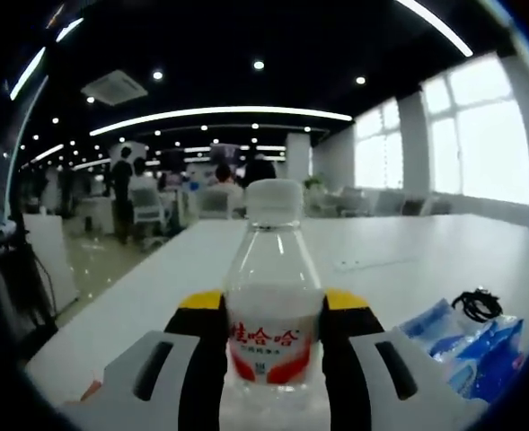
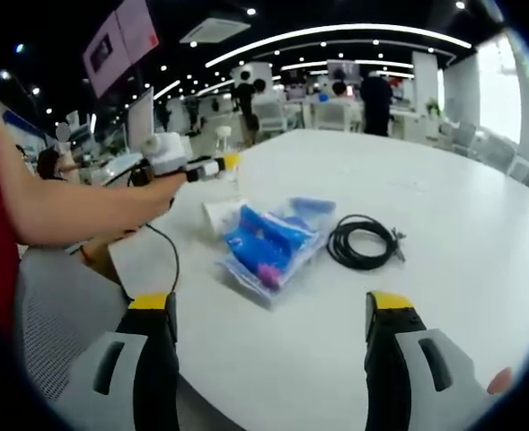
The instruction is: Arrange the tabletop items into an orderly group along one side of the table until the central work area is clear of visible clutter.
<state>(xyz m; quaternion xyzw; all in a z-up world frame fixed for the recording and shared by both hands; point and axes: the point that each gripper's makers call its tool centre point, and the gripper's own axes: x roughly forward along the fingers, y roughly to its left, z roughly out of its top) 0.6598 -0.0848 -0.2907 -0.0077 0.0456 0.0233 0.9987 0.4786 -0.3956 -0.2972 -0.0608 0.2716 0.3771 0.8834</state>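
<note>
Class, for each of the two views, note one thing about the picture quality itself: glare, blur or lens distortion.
Left gripper view: the windows blow out to white glare, and the people far behind the water bottle are soft. Right gripper view: the fisheye bends the ceiling light strips into arcs and curves the white table edge; the blue packet and black cable stay fairly sharp.

Bare table (image 2: pixel 444 206) lies open beyond the coiled black cable (image 2: pixel 363 241). The blue plastic bag (image 2: pixel 268 244) blocks the near-left part, just beside the cable.
</note>
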